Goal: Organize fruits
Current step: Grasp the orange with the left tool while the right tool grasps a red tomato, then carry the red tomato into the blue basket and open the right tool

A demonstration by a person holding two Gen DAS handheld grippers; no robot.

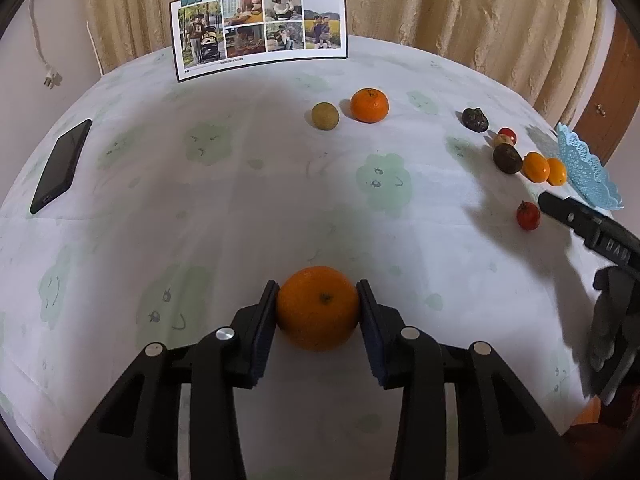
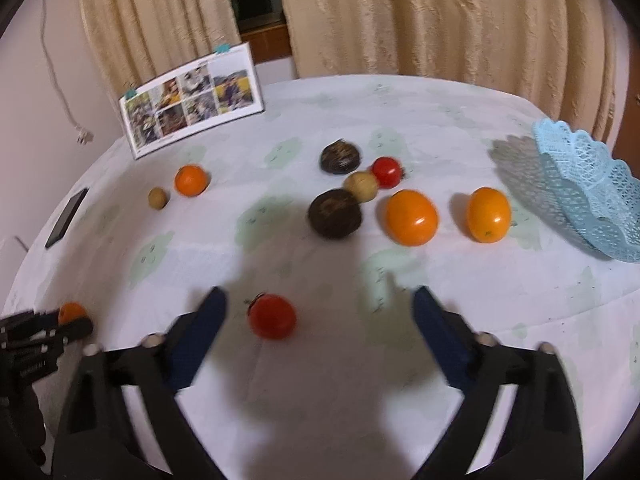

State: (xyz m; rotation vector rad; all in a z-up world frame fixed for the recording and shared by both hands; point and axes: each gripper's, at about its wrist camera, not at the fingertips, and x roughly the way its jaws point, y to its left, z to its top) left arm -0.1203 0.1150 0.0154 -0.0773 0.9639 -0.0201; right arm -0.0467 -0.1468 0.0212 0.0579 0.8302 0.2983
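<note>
Between the two dark pads of the left gripper sits an orange, resting on the table with a pad pressed against each of its sides, so these tongs are pinching it. Ahead of the right gripper, whose blue pads stand spread wide with nothing touching them, a small red fruit lies on the cloth, closer to the left-hand pad than to the other.

Beyond the right tongs lies a loose cluster: two dark brown fruits, a tan one, another red one and two glossy orange fruits. Off to their right a pale blue lace-patterned basket stands near the table's edge; it looks empty from this angle. Far ahead of the left tongs a second orange and a small greenish-brown fruit sit just beside each other.

All of it rests on a round table under a white cloth printed with faint green cloud faces. Well to the left of the left tongs a black phone lies flat. At the far rim a photo collage card stands upright with teal binder clips on its top edge. Behind hang beige patterned curtains, with a pale wall and a dangling white plug to the left.
</note>
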